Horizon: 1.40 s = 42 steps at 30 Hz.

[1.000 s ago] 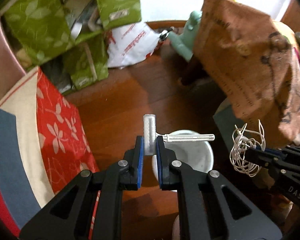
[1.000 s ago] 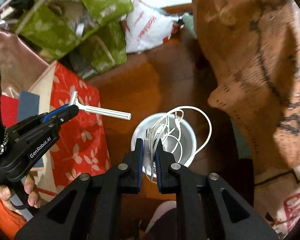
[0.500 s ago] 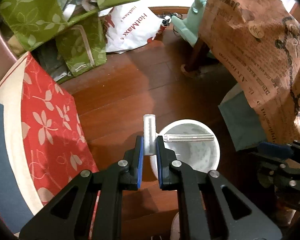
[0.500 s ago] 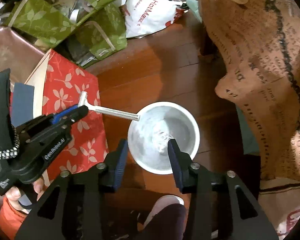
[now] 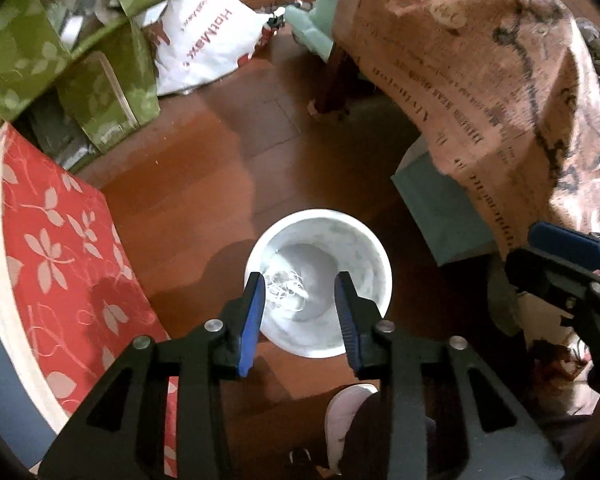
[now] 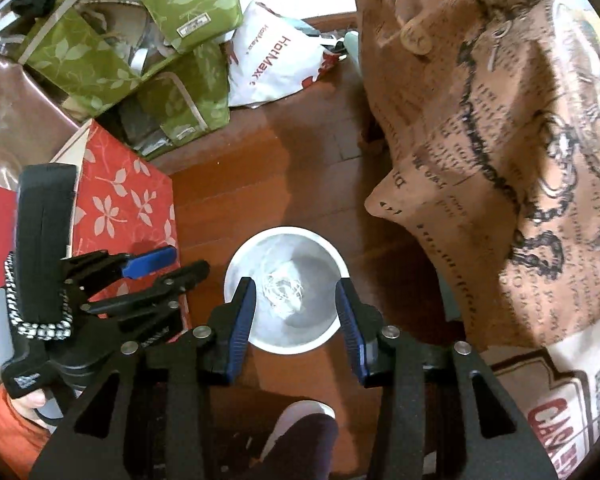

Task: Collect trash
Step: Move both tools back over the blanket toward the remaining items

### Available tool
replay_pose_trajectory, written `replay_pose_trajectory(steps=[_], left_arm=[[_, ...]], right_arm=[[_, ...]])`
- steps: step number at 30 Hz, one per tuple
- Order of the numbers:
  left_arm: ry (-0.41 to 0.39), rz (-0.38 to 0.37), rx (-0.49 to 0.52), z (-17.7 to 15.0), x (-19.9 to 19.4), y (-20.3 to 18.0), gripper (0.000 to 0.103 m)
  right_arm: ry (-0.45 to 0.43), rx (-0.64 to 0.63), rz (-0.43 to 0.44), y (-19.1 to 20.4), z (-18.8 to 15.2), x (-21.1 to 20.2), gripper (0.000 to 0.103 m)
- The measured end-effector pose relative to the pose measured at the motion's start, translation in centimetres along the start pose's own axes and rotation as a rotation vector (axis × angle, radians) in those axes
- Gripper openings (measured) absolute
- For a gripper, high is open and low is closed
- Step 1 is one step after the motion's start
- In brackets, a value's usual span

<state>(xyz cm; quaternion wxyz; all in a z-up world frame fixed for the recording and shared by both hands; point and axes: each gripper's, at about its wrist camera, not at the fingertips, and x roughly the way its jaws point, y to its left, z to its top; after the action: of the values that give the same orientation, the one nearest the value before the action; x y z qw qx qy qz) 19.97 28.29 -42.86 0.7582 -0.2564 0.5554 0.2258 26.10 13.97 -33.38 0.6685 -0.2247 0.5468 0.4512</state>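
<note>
Both tongs over the white bin [image 5: 380, 258] on the floor: left tongs [image 5: 300, 280] opening, nothing btwn; right tongs [image 6: 296, 286] spread, empty. Tangled white cord [image 6: 282, 294] lies inside bin.

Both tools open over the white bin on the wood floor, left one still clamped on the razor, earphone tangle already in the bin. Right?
Not quite: the left tool holds nothing; its jaws are opening, as the left wrist view shows. The right tool is open, and the earphone tangle lies in the white bin on the wood floor.
</note>
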Motion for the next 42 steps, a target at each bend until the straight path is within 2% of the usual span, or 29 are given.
replay_pose_trajectory(steps=[6, 11, 20, 24, 29, 33, 37, 42], left_arm=[[-0.101, 0.019, 0.021, 0.3, -5.3, -0.4, 0.035], [-0.206, 0.023, 0.052, 0.4, -10.9, -1.5, 0.035], [-0.389, -0.005, 0.134, 0.1, -20.5, -6.4, 0.036], [-0.468, -0.035, 0.176, -0.3, -24.4, -9.4, 0.041], [-0.554, -0.079, 0.246, -1.2, -28.7, -14.1, 0.048], [-0.597, -0.110, 0.303, -1.7, -30.7, -17.7, 0.054], [-0.591, -0.191, 0.336, -1.5, -31.7, -21.7, 0.059], [-0.600, -0.213, 0.406, -2.0, -31.9, -27.2, 0.059]], right_arm=[[-0.070, -0.002, -0.011, 0.6, -0.3, -3.4, 0.038], [-0.162, -0.009, -0.031, 1.2, -0.7, -7.9, 0.038], [-0.366, 0.013, -0.087, 0.9, -2.8, -17.5, 0.038], [-0.454, 0.029, -0.130, 0.2, -4.7, -21.7, 0.038], [-0.551, 0.087, -0.177, -2.1, -7.1, -26.1, 0.043], [-0.629, 0.149, -0.251, -4.4, -9.5, -29.4, 0.050], [-0.675, 0.226, -0.319, -7.0, -11.6, -31.7, 0.052], [-0.720, 0.370, -0.383, -12.0, -14.6, -33.6, 0.057]])
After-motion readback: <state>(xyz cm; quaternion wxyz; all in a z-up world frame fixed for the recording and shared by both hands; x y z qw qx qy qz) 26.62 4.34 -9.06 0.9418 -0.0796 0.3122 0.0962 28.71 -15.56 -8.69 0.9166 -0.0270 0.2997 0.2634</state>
